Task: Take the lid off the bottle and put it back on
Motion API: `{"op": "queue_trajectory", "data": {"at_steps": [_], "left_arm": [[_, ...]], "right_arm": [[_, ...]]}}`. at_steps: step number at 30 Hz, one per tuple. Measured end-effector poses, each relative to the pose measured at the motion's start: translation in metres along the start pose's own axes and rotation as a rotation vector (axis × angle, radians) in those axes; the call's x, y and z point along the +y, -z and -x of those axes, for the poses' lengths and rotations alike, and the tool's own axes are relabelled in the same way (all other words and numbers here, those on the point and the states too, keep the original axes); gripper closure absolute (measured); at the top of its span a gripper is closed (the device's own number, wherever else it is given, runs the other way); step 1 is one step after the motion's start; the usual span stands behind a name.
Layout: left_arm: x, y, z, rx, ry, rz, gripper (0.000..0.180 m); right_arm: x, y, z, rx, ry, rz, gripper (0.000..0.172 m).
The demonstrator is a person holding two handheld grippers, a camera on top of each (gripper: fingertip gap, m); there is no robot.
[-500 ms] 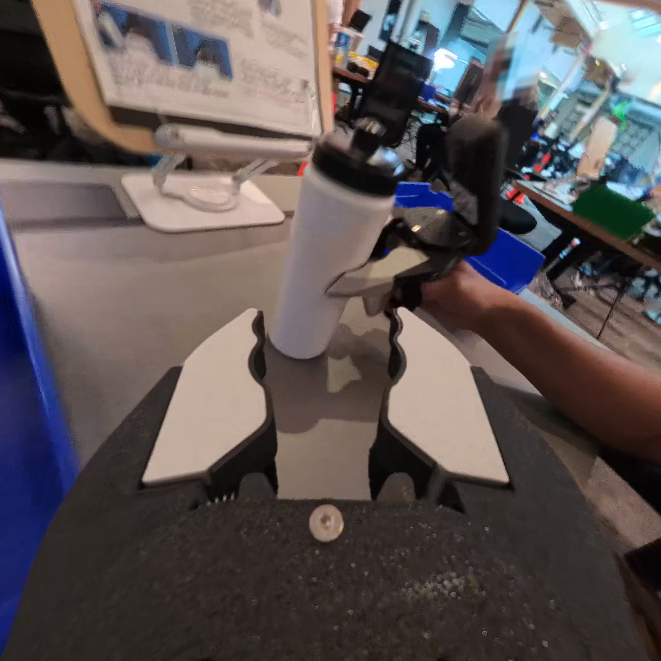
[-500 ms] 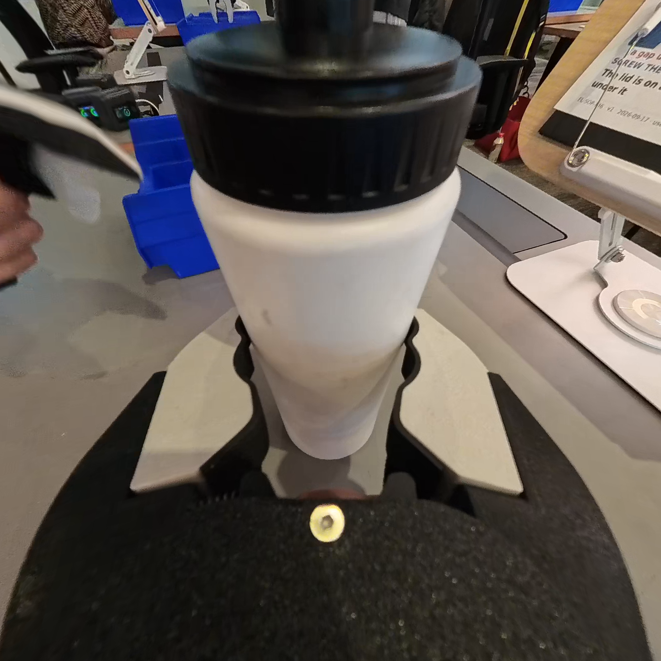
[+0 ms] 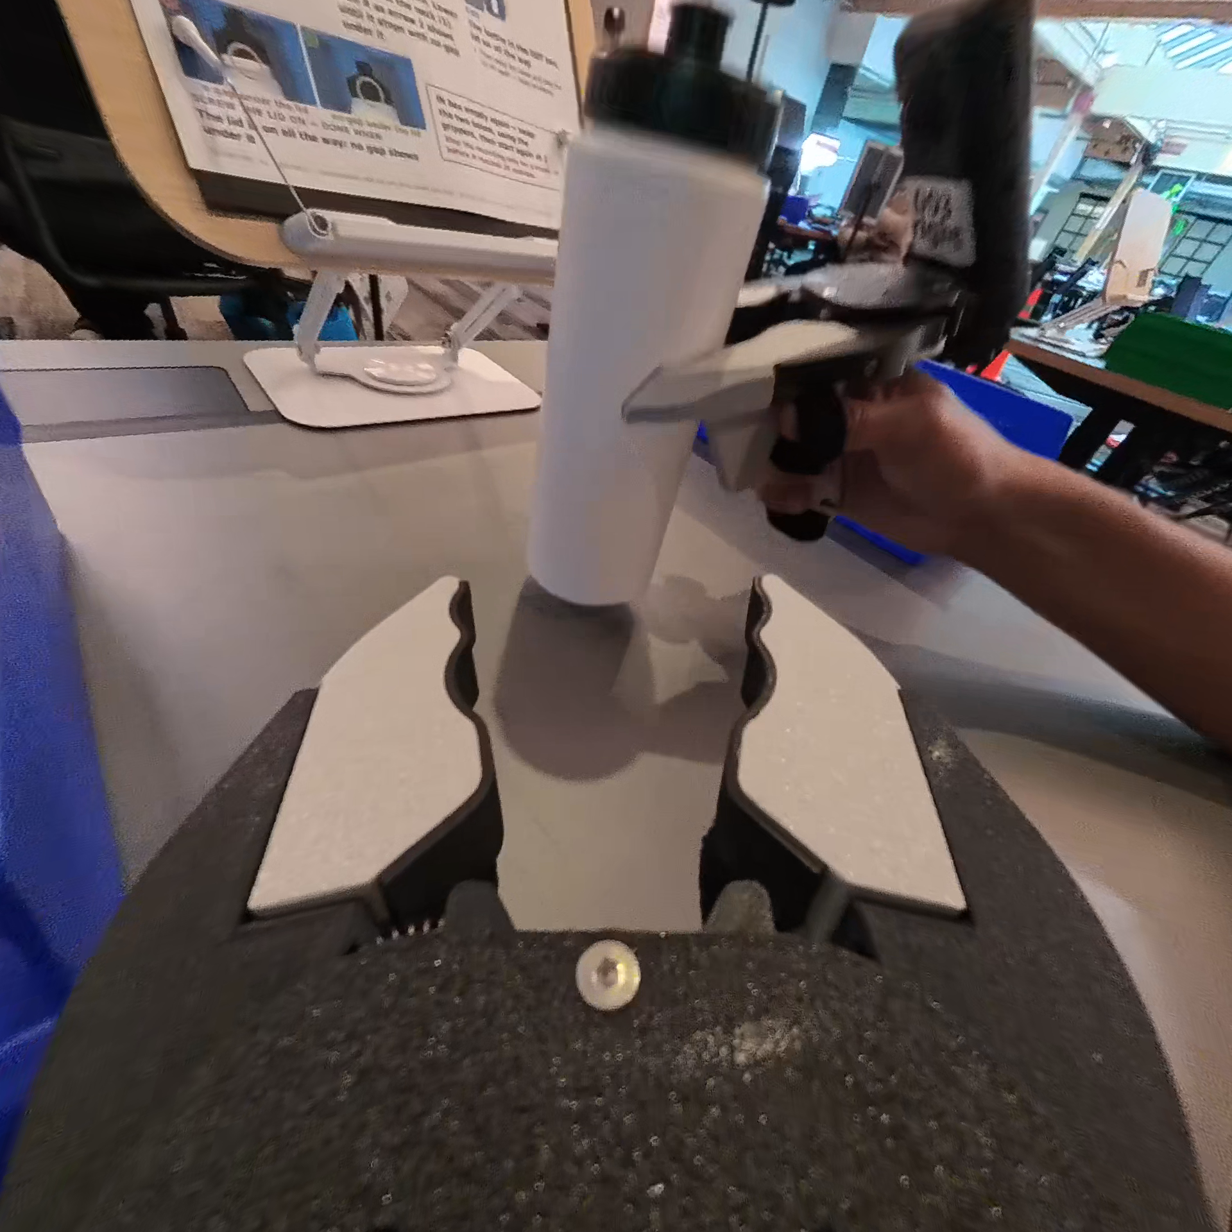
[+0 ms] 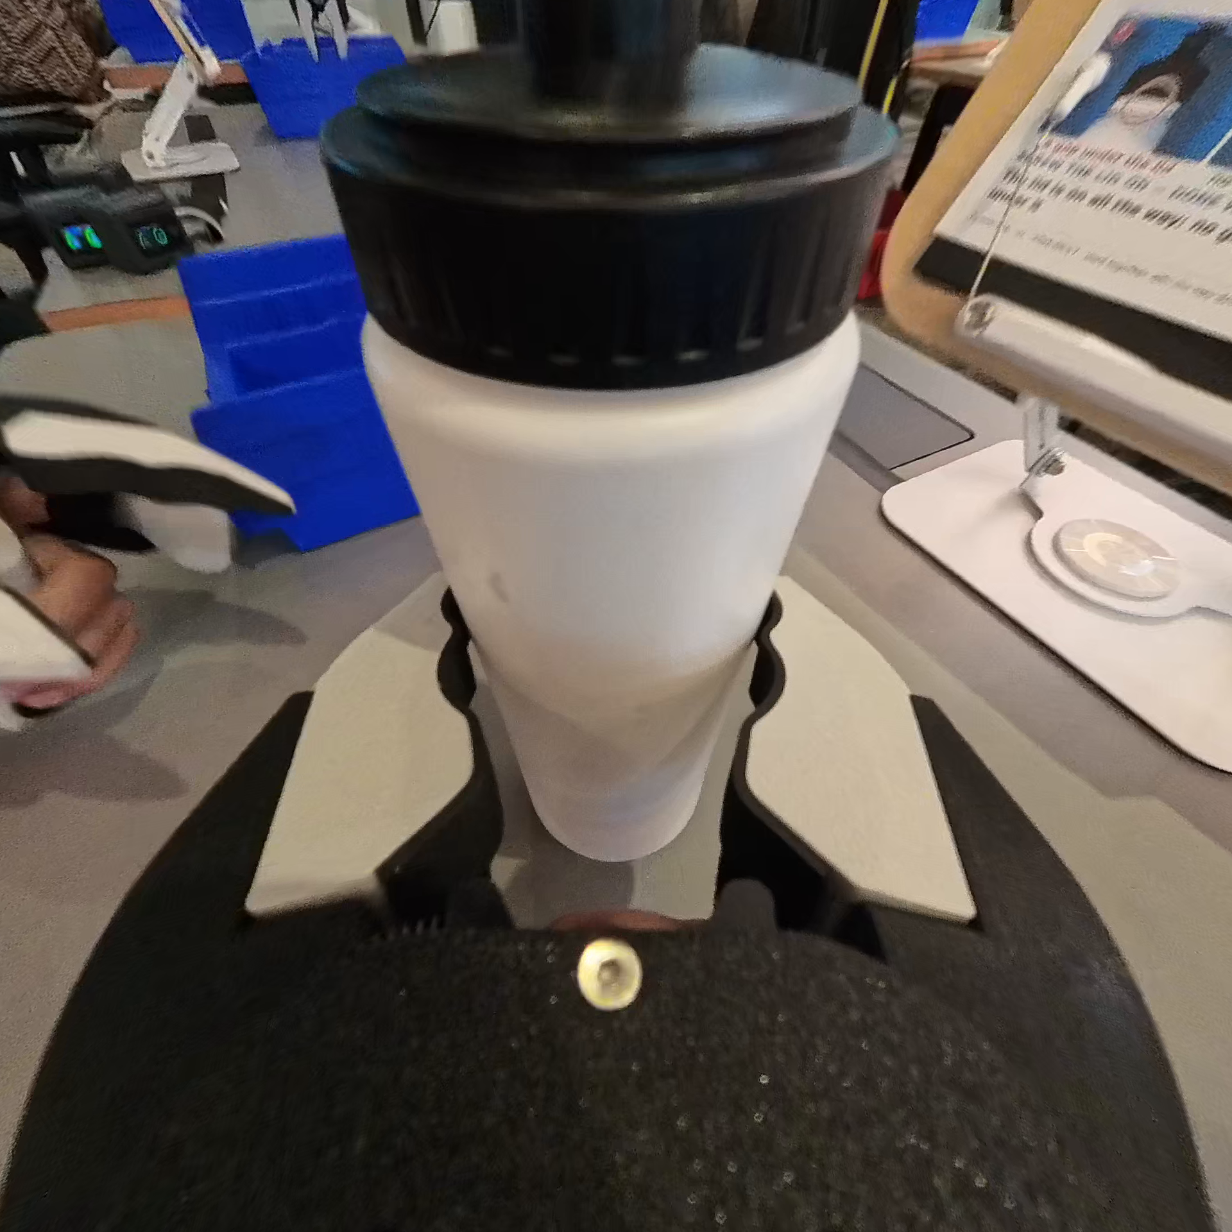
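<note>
Upright white bottle (image 4: pixel 613 567), black lid (image 4: pixel 600 267) on, between right gripper (image 4: pixel 610 653) jaws, left gripper (image 3: pixel 610 660) apart.

Matt white bottle (image 4: pixel 613 533), ribbed black plastic lid (image 4: pixel 600 267), smooth grey table (image 3: pixel 233 533), glossy blue plastic bin (image 4: pixel 293 400).

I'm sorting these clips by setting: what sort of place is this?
Probably an open workshop or lab: long worktables, blue storage bins, and a printed instruction sheet on a stand beside the bottle.

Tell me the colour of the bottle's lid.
Black: the lid is a ribbed screw cap on the white bottle. Clearest in the right wrist view.
</note>
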State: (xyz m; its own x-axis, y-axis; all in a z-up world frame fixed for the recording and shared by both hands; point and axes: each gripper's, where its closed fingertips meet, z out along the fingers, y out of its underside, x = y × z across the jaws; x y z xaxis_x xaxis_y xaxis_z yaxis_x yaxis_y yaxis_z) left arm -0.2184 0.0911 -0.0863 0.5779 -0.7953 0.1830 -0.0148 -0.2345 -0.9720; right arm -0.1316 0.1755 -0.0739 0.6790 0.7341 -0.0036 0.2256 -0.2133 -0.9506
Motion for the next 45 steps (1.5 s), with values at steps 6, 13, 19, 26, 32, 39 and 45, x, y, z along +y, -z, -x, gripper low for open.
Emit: {"op": "queue_trajectory", "data": {"at_steps": [6, 13, 19, 26, 32, 39, 45], "left_arm": [[0.005, 0.001, -0.008, -0.037, -0.155, 0.039, 0.107], [0.003, 0.006, -0.02, 0.025, -0.09, 0.045, 0.109], [-0.005, 0.007, -0.021, 0.054, 0.008, 0.055, 0.094], [-0.103, -0.012, -0.043, 0.05, -0.043, -0.04, 0.071], [-0.134, -0.045, -0.022, -0.039, -0.101, -0.068, 0.069], [-0.097, -0.078, -0.006, 0.011, -0.117, -0.014, 0.069], [-0.093, -0.097, -0.012, 0.027, -0.174, -0.003, 0.068]], "right_arm": [[-0.084, 0.082, -0.019, 0.154, -0.002, -0.122, 0.089], [-0.098, 0.172, -0.05, 0.245, -0.254, -0.068, 0.089], [-0.079, 0.181, -0.02, 0.103, -0.344, -0.015, 0.089], [-0.04, 0.124, 0.018, 0.086, -0.322, 0.06, 0.089], [-0.012, 0.041, 0.021, 0.147, -0.149, 0.07, 0.089], [0.014, 0.001, 0.005, 0.113, -0.023, -0.023, 0.089], [0.013, -0.003, -0.006, 0.05, -0.018, -0.045, 0.089]]}}
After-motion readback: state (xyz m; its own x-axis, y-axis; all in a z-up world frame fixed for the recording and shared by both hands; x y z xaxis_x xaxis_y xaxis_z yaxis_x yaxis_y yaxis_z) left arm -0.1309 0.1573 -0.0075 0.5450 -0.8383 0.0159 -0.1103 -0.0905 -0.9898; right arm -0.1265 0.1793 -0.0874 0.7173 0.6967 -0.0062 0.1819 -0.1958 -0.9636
